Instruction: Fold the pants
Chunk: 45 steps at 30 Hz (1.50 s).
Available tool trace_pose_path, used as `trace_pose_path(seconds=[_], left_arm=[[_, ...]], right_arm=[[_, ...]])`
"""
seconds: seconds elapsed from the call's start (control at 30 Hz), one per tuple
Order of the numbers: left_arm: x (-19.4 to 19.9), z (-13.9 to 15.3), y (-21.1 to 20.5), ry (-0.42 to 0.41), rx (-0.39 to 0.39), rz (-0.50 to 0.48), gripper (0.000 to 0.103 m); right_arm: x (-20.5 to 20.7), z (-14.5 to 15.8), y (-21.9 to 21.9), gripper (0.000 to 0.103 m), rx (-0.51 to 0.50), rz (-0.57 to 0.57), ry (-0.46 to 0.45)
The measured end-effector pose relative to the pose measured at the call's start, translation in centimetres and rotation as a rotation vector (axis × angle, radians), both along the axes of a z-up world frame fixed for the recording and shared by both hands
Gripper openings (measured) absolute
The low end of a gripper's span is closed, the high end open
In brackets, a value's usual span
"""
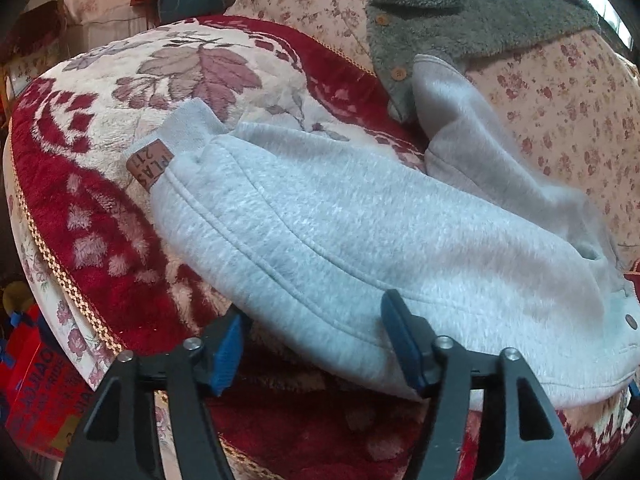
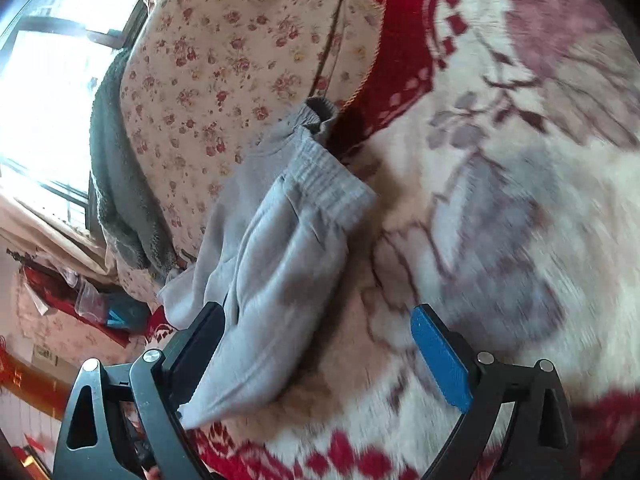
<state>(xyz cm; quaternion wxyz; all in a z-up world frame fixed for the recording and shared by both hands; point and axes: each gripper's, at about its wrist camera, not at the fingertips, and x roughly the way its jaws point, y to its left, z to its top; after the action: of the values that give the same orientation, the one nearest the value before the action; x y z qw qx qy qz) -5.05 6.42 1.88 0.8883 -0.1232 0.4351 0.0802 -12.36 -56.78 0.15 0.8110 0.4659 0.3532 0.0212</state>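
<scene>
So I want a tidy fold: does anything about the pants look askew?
Yes. The grey sweatpants lie folded on the red floral blanket, but their far end rides up onto the flowered quilt, beside a green fleece jacket.

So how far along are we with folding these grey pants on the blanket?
Done: the grey pants already lie doubled over on the red floral blanket, cuff with its brown label on top. In hand: nothing gripped; the left claw and right claw both stand open, the fabric edge loose between their pads. Left: probably another fold and smoothing, since the waistband end looks bunched.
</scene>
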Motion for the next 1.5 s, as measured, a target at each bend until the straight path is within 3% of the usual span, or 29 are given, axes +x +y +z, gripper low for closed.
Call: trace_pose_path(seconds=[0.1, 0.2, 0.27, 0.3, 0.33, 0.4, 0.47, 0.6, 0.8, 0.9, 0.93, 0.97, 1.0, 1.07, 1.13, 1.2, 1.3, 1.4, 1.47, 1.5], left_arm=[[0.7, -0.2, -0.5, 0.023, 0.010, 0.005, 0.069], [1.2, -0.3, -0.8, 0.033, 0.019, 0.002, 0.072], [1.5, -0.4, -0.8, 0.040, 0.016, 0.002, 0.072], [1.7, -0.5, -0.9, 0.045, 0.013, 0.002, 0.072], [1.8, -0.4, -0.9, 0.044, 0.012, -0.001, 0.072], [1.8, -0.2, -0.9, 0.029, 0.006, -0.009, 0.072], [1.6, 0.1, -0.8, 0.012, 0.000, -0.021, 0.070], [0.7, 0.9, -0.6, -0.012, 0.003, -0.048, 0.051], [-0.6, 0.9, 0.6, -0.017, -0.027, -0.083, 0.028], [-0.8, 0.4, 1.7, -0.013, -0.081, -0.084, 0.028], [-0.9, 0.3, 2.0, -0.013, -0.104, -0.076, 0.029], [-1.0, 0.2, 2.3, -0.017, -0.124, -0.056, 0.042], [-1.2, 0.2, 2.5, -0.022, -0.134, -0.043, 0.067], [-1.8, 0.5, 3.2, -0.081, -0.190, -0.017, 0.085], [-2.0, 0.7, 3.5, -0.112, -0.226, -0.007, 0.085], [-1.4, 0.6, 3.9, -0.101, -0.235, 0.021, 0.086], [0.0, 0.0, 3.9, -0.080, -0.252, 0.051, 0.086], [1.2, -0.9, 3.6, -0.067, -0.251, 0.080, 0.086], [1.6, -1.0, 3.3, -0.077, -0.243, 0.070, 0.085], [1.6, -0.6, 2.9, -0.093, -0.215, 0.050, 0.066]], right_arm=[[3.2, -1.0, 0.0, 0.098, 0.074, 0.022, 0.021], [5.6, -0.9, 0.6, 0.097, 0.079, 0.058, -0.008], [6.6, -0.7, 1.4, 0.072, 0.034, 0.099, -0.016], [7.1, -0.6, 1.9, 0.042, -0.006, 0.116, 0.005], [7.0, -0.6, 2.1, 0.032, -0.008, 0.113, 0.005], [6.2, 0.2, 2.4, 0.026, -0.060, 0.122, -0.006], [4.4, 1.5, 2.8, 0.025, -0.100, 0.144, -0.029], [0.1, 2.9, 3.4, 0.024, -0.109, 0.181, -0.043], [-5.3, 2.5, 4.0, 0.022, -0.099, 0.181, -0.008], [-6.0, 2.0, 3.6, 0.022, -0.100, 0.170, 0.004], [-5.7, 1.6, 3.5, 0.022, -0.105, 0.162, 0.016], [-5.5, 1.4, 3.4, 0.023, -0.098, 0.160, 0.023], [-5.2, 1.0, 3.4, 0.028, -0.081, 0.159, 0.042], [-5.3, 0.7, 3.3, 0.038, -0.059, 0.146, 0.052], [-5.7, 0.6, 3.0, 0.075, -0.007, 0.134, 0.039], [-6.4, 0.5, 2.7, 0.083, 0.037, 0.106, 0.010], [-6.6, -0.7, 2.7, 0.084, 0.074, 0.097, 0.032], [-5.8, -1.8, 3.6, 0.081, 0.107, 0.122, 0.037], [-5.0, -1.5, 4.3, 0.053, 0.065, 0.146, 0.022], [-4.5, -1.4, 4.5, 0.034, 0.045, 0.161, 0.022]])
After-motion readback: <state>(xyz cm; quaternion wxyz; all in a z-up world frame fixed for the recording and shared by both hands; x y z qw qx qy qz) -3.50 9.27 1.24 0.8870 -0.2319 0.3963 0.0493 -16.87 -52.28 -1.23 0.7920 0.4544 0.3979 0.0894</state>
